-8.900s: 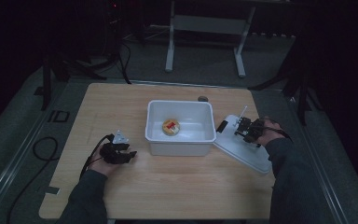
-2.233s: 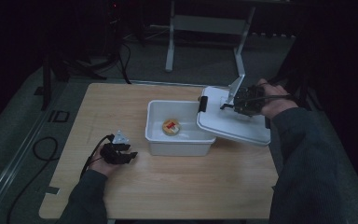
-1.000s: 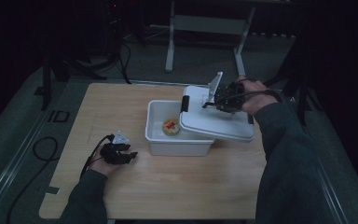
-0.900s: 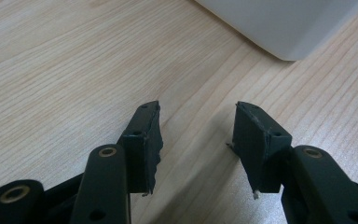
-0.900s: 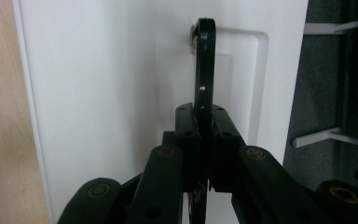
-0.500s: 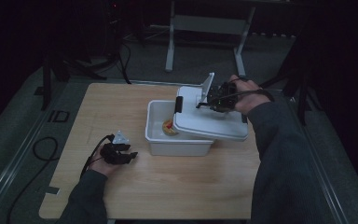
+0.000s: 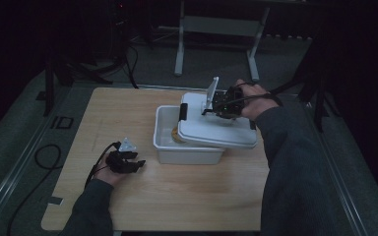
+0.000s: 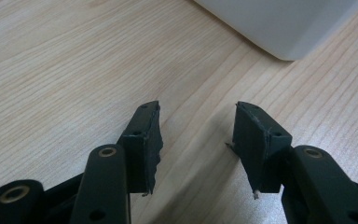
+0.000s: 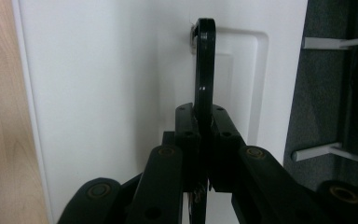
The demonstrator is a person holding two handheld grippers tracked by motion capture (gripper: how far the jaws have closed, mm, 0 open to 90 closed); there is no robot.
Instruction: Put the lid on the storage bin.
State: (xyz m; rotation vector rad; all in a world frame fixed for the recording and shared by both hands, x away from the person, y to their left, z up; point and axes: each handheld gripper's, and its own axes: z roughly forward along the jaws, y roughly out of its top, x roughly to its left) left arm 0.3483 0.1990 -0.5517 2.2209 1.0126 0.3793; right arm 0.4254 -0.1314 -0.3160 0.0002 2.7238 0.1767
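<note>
A white tub (image 7: 177, 150) stands mid-table with a yellowish food item (image 7: 174, 133) inside, mostly covered. Its white lid (image 7: 216, 129) hangs tilted over the tub's right part and juts out past its right wall. My right gripper (image 7: 220, 104) is shut on the lid's black handle (image 9: 204, 60); in the right gripper view the jaws pinch that thin bar against the lid (image 9: 98, 93). My left gripper (image 7: 128, 164) rests on the wood left of the tub, jaws open with nothing between them (image 8: 196, 140), the tub's corner (image 8: 279, 28) just ahead.
The wooden table (image 7: 177, 201) has bare wood in front of the tub and to its left. A black clip (image 7: 183, 111) sits on the lid's left end. A cable (image 7: 44, 157) loops off the left edge. Metal stand legs (image 7: 179, 44) rise behind the table.
The lid, first lying on the table right of the tub, was lifted and carried left. Over the last second it slid a little further left and lower over the tub. The left gripper stayed put.
</note>
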